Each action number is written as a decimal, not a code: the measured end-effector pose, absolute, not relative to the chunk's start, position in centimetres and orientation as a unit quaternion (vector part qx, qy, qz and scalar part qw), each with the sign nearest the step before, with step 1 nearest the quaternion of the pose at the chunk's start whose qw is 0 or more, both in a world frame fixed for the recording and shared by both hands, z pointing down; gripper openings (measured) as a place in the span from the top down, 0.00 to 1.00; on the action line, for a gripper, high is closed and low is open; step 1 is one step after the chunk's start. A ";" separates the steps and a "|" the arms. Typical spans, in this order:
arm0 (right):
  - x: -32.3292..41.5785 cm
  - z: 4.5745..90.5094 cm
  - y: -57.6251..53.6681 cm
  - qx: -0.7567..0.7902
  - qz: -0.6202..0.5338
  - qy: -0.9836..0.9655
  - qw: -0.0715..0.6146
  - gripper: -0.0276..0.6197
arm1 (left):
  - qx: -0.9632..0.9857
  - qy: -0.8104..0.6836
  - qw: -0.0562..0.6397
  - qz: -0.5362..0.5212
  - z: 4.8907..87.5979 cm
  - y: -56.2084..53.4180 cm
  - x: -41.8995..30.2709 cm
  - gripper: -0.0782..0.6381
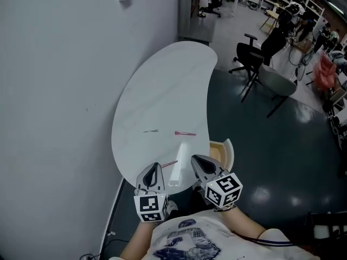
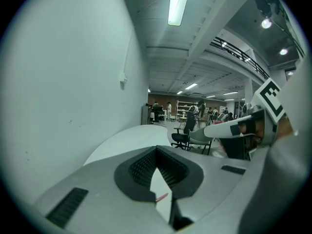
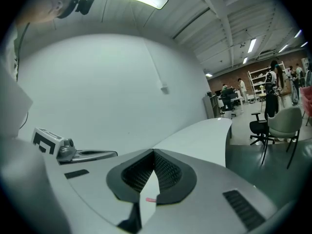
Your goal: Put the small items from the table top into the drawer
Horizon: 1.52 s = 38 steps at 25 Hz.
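On the white kidney-shaped table (image 1: pixel 162 91) a pink pen (image 1: pixel 185 133) lies near the right edge. A thin dark item (image 1: pixel 150 131) sits to its left. A second pink stick (image 1: pixel 169 163) lies near the front edge beside a white oblong block (image 1: pixel 176 173). My left gripper (image 1: pixel 156 168) hovers over the front edge, shut and empty; the left gripper view (image 2: pixel 156 149) shows that stick (image 2: pixel 162 197) below it. My right gripper (image 1: pixel 194 159) is shut and empty too (image 3: pixel 154 151), just right of the block. The open wooden drawer (image 1: pixel 218 149) juts out at the table's right.
A grey wall (image 1: pixel 54 91) runs along the table's left side. Black office chairs (image 1: pixel 255 53) and a grey chair (image 1: pixel 277 83) stand on the dark floor to the right. A grey cabinet (image 1: pixel 192 15) stands past the table's far end.
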State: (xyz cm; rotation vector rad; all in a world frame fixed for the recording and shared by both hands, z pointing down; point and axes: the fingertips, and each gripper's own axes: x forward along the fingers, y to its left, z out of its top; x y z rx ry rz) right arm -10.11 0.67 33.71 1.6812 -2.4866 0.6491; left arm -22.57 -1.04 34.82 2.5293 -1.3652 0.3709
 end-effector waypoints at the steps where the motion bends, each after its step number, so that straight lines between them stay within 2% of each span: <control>1: -9.8 33.8 -0.1 0.541 0.212 -0.813 0.038 0.92 | 0.862 -0.474 0.123 0.128 34.9 -1.6 -22.3 0.84; 11: -5.9 35.8 -6.4 0.479 0.227 -0.846 0.060 0.92 | 0.824 -0.531 0.140 0.137 36.5 -6.1 -18.3 0.84; 19: -4.0 38.7 -9.8 0.419 0.229 -0.872 0.109 0.92 | 0.777 -0.590 0.167 0.140 38.9 -7.7 -17.2 0.84; 26: -3.2 41.9 -10.9 0.369 0.227 -0.889 0.148 0.92 | 0.743 -0.627 0.183 0.144 41.7 -7.6 -16.8 0.84; 38: -4.0 46.8 -12.0 0.338 0.226 -0.897 0.171 0.92 | 0.723 -0.643 0.191 0.166 46.6 -8.4 -16.3 0.84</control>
